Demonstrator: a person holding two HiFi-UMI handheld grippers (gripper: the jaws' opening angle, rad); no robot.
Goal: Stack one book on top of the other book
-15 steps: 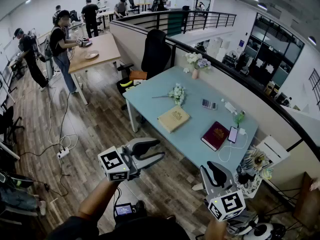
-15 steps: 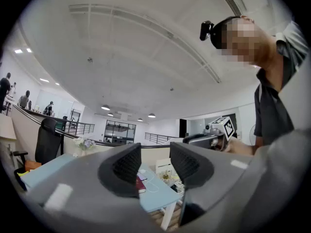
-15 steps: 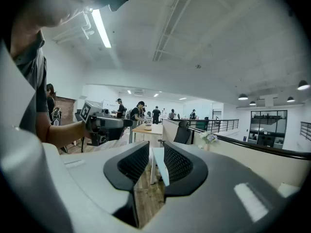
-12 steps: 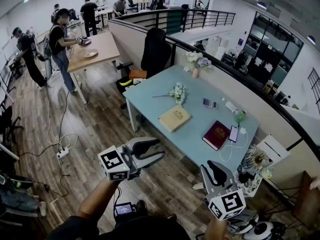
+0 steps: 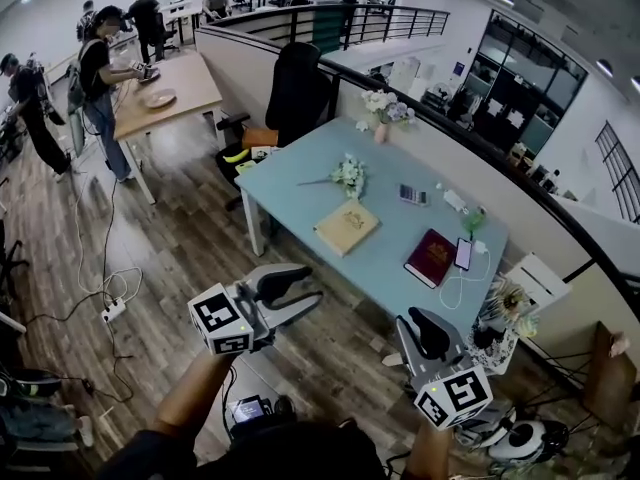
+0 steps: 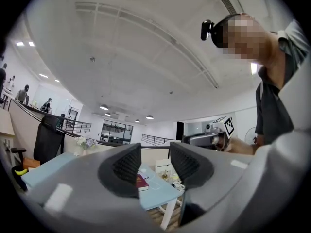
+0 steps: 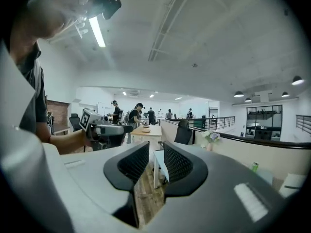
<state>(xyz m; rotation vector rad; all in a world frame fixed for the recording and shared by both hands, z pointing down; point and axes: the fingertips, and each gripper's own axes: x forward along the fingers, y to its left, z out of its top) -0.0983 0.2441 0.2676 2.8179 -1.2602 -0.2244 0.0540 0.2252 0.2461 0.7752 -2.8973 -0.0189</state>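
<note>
A tan book (image 5: pixel 347 227) lies near the middle of the light blue table (image 5: pixel 300 173). A dark red book (image 5: pixel 431 258) lies flat to its right, near the front edge, and also shows small between the left jaws (image 6: pixel 142 182). Both grippers hang in the air over the wooden floor, well short of the table. My left gripper (image 5: pixel 297 294) (image 6: pixel 155 161) is open, with nothing between its jaws. My right gripper (image 5: pixel 428 334) (image 7: pixel 156 161) is open by a narrow gap and also holds nothing. Each gripper appears in the other's view.
On the table are a flower bunch (image 5: pixel 350 180), a vase of flowers (image 5: pixel 381 115), a calculator (image 5: pixel 413 195) and a phone (image 5: pixel 464 254) with a white cable. A black chair (image 5: pixel 295 93) stands behind the table. A potted plant (image 5: pixel 505 323) stands at the table's right end. People work at a wooden table (image 5: pixel 165 93).
The head view has shifted a little, so the table sits slightly higher and further left. Both grippers stay empty in the air, hardly moved.
</note>
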